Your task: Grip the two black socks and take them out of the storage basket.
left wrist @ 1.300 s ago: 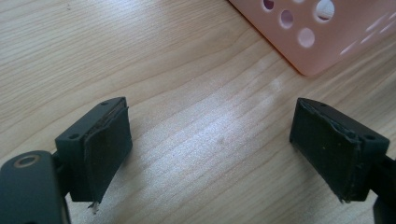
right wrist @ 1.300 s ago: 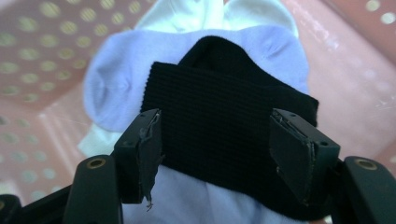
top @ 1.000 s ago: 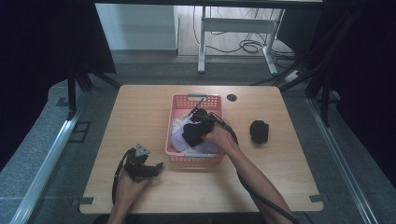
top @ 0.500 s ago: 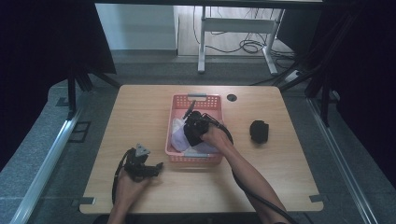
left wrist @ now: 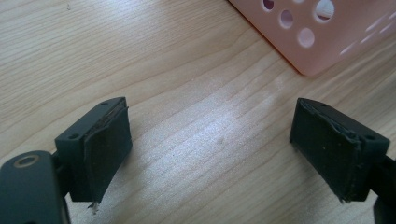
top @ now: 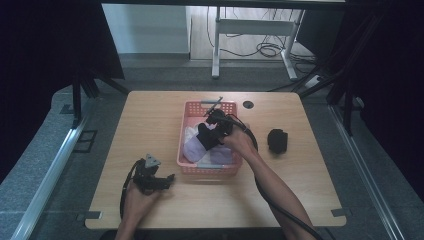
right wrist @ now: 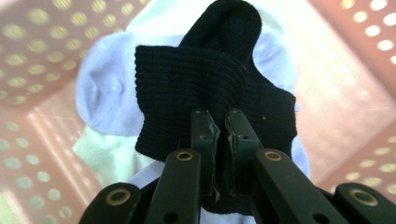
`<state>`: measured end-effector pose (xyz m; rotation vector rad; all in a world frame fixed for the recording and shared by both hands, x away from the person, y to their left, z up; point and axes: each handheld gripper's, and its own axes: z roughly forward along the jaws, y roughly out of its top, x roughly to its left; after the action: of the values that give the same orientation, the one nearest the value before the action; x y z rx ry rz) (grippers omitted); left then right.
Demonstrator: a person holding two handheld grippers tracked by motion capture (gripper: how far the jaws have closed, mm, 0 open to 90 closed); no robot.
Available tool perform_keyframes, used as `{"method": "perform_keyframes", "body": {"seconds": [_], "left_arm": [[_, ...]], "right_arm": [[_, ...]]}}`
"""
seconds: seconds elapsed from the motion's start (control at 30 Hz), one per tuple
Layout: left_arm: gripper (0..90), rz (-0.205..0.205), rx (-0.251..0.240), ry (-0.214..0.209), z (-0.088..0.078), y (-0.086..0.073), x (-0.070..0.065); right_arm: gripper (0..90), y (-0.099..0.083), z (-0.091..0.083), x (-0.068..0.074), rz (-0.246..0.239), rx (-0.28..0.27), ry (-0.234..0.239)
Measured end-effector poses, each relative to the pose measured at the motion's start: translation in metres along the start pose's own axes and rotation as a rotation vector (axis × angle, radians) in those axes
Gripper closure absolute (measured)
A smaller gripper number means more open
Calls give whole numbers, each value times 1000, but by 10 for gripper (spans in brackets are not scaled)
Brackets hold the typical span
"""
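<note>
A: Right tool (right wrist: 218,128) is clamped on a black sock (right wrist: 210,88), holding it over the pink basket (top: 192,112).

B: Going in or coming out?

A: Hard to say from here; my guess is it's being lifted out. Next it needs to clear the rim cleanly.

B: What's in the basket?

A: Pale socks (right wrist: 100,91), white or lilac, under the black one. Another dark bundle (top: 277,141) sits on the counter (top: 145,115), well right of the basket.

B: Left tool (left wrist: 210,140)?

A: Spread wide, empty, low over bare counter beside the basket's corner.
</note>
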<state>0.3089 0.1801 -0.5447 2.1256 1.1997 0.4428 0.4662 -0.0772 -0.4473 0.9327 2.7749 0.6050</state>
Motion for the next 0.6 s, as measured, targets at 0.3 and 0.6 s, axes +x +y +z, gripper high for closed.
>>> {"method": "perform_keyframes", "body": {"seconds": [0.3,0.6], "left_arm": [[124,-1,1,-1,0,0,0],[124,1,-2,0,0,0,0]], "right_arm": [[835,-3,-30,-2,-4,-96,16],[832,-5,-56,2,-31,-182,14]]}}
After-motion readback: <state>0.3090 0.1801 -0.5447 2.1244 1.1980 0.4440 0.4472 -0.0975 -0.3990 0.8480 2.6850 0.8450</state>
